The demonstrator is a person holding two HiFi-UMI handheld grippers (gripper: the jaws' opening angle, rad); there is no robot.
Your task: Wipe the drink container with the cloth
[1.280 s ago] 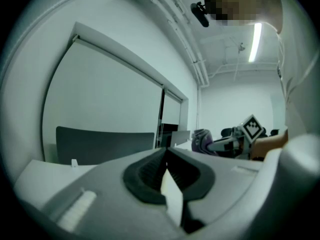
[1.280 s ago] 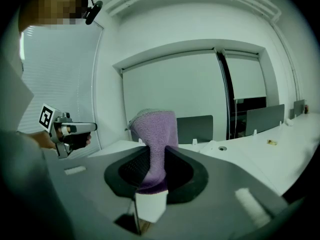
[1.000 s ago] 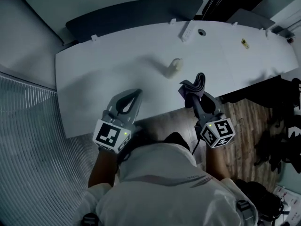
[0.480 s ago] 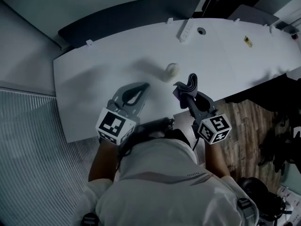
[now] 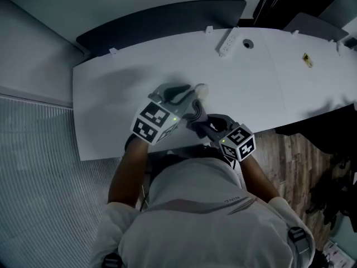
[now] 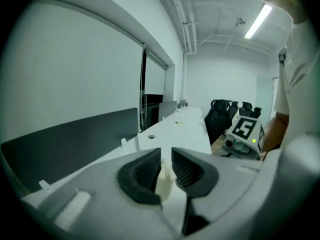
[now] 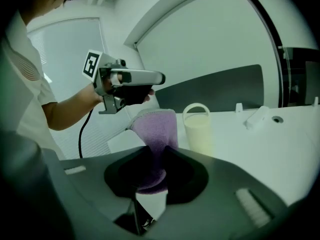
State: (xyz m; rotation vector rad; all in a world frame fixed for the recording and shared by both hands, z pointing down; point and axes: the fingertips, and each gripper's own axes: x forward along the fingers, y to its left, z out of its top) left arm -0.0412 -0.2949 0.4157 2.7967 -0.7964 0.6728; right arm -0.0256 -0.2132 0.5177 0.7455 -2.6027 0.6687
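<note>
A small cream drink container [image 5: 201, 88] with a loop handle [image 7: 196, 109] stands on the white desk [image 5: 111, 105]. My left gripper [image 5: 184, 90] has its tips right beside it. In the left gripper view the container [image 6: 164, 184] shows in the narrow gap between the jaws. The left gripper [image 6: 166, 156] has its jaws opening, and the pads do not press on the container. My right gripper [image 5: 196, 117] sits just below the container, shut on a purple cloth [image 7: 155, 131] that stands up out of the jaws. In the right gripper view the container [image 7: 198, 131] is close ahead, to the cloth's right.
A white power strip [image 5: 228, 41] and a round cable hole [image 5: 248, 44] lie at the desk's far edge, before a dark partition [image 5: 162, 18]. A small yellow sticker [image 5: 306, 60] is far right. Ribbed flooring [image 5: 39, 166] lies left of the desk. Office chairs [image 6: 225, 111] stand beyond.
Both grippers have moved forward over the desk and come together at the container. The left went right up to it; the right brought the cloth leftward.
</note>
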